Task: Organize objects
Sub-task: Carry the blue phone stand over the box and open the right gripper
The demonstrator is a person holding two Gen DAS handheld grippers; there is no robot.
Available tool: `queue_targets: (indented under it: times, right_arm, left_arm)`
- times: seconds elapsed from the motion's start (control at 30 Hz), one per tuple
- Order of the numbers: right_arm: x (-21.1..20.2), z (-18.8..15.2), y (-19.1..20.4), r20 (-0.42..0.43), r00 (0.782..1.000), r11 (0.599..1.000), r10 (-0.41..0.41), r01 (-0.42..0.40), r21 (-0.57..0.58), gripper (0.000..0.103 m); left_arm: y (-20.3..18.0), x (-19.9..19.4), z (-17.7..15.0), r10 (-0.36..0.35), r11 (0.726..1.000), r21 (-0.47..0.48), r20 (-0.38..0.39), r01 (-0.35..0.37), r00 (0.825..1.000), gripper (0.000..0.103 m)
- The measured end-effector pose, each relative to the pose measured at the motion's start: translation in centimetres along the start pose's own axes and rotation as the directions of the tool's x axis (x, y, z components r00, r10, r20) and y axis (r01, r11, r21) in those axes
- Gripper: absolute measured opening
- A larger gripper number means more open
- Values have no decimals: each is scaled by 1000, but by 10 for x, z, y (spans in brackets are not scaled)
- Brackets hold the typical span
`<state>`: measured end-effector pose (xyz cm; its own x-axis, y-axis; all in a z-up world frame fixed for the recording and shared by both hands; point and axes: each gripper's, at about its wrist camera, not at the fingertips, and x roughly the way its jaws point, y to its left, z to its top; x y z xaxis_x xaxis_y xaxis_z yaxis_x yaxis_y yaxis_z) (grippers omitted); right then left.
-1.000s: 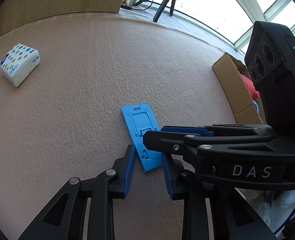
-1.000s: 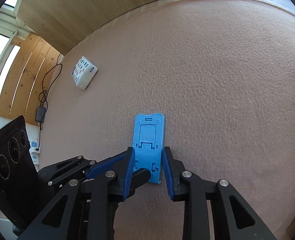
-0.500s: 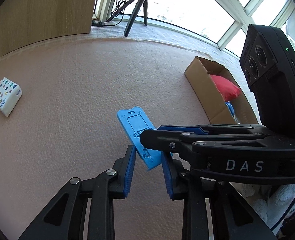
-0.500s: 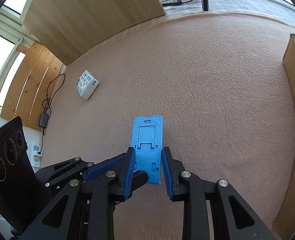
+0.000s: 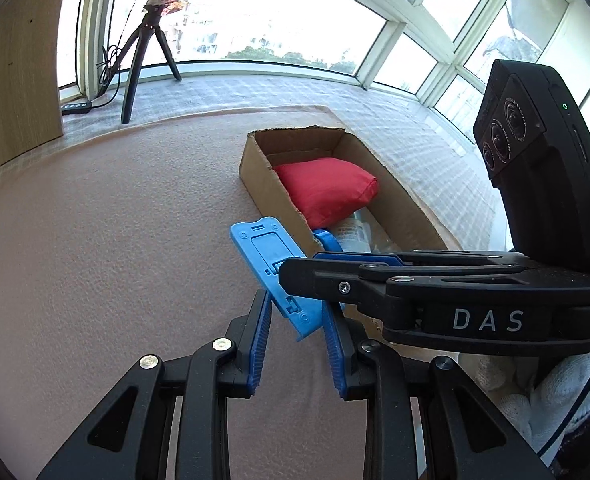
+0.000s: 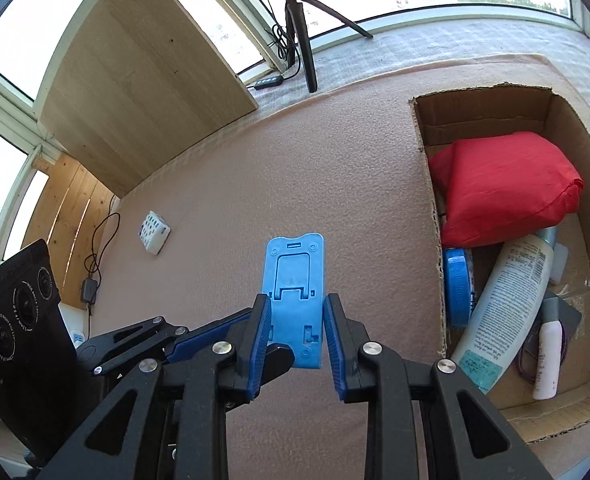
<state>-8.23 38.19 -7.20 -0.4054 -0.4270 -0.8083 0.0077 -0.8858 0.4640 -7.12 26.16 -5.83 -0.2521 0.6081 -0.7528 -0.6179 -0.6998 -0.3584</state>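
Observation:
A flat blue plastic phone stand (image 6: 295, 292) is held off the pink carpet, clamped at its near end by both grippers. My right gripper (image 6: 297, 328) is shut on its side edges; my left gripper (image 5: 295, 320) is shut on the same end, and the stand (image 5: 271, 264) tilts toward the box. An open cardboard box (image 6: 435, 216) lies to the right and holds a red pouch (image 6: 503, 184), a white lotion bottle (image 6: 503, 296), a blue round lid (image 6: 457, 284) and a small white bottle (image 6: 549, 356). The box (image 5: 263, 180) shows just beyond the stand in the left wrist view.
A white patterned tissue pack (image 6: 154, 232) lies on the carpet at the left. A wooden board (image 6: 135, 72) leans at the back left. A black tripod (image 5: 143, 56) with cables stands by the window. A charger and cable (image 6: 91, 288) lie by the left wall.
Both grippers have lifted the blue stand off the carpet and carried it right toward the cardboard box, which has come fully into view. The tissue pack has dropped out of the left view.

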Motion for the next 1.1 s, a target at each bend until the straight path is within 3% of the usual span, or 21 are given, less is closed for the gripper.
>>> queue_targets:
  times: [0.47,0.8,0.87,0.9,0.93,1.03,1.1]
  right_arm:
    - [-69,-9,-89,97,992,988,-86,72,135,25]
    - [-90,-15,-119,117,985,980,-126,105,171,25]
    - [-92,-15,-121,121,984,979,-134,113,171,25]
    - [-94,-15,-122,127,981,977,-147,124,175,25]
    - [-96,-15,-124,134,977,974,-165,140,181,28]
    - [-100,-16,-131,144,971,964,-192,159,215,54]
    - [-103,-16,-136,160,966,957,-202,160,242,58]
  left_arm:
    - [-92,58,25,-79,987,139,-51,86,996,28]
    - [-121,73,30,-101,976,185,-62,110,993,30]
    - [-122,72,30,-81,978,188,-55,90,995,48]
    - [-121,71,30,-78,979,186,-48,86,996,66]
    - [-121,69,31,-76,979,185,-40,82,996,71]
    - [-117,65,31,-67,981,182,-35,73,997,71]
    - [-114,63,31,-62,982,175,-36,67,997,71]
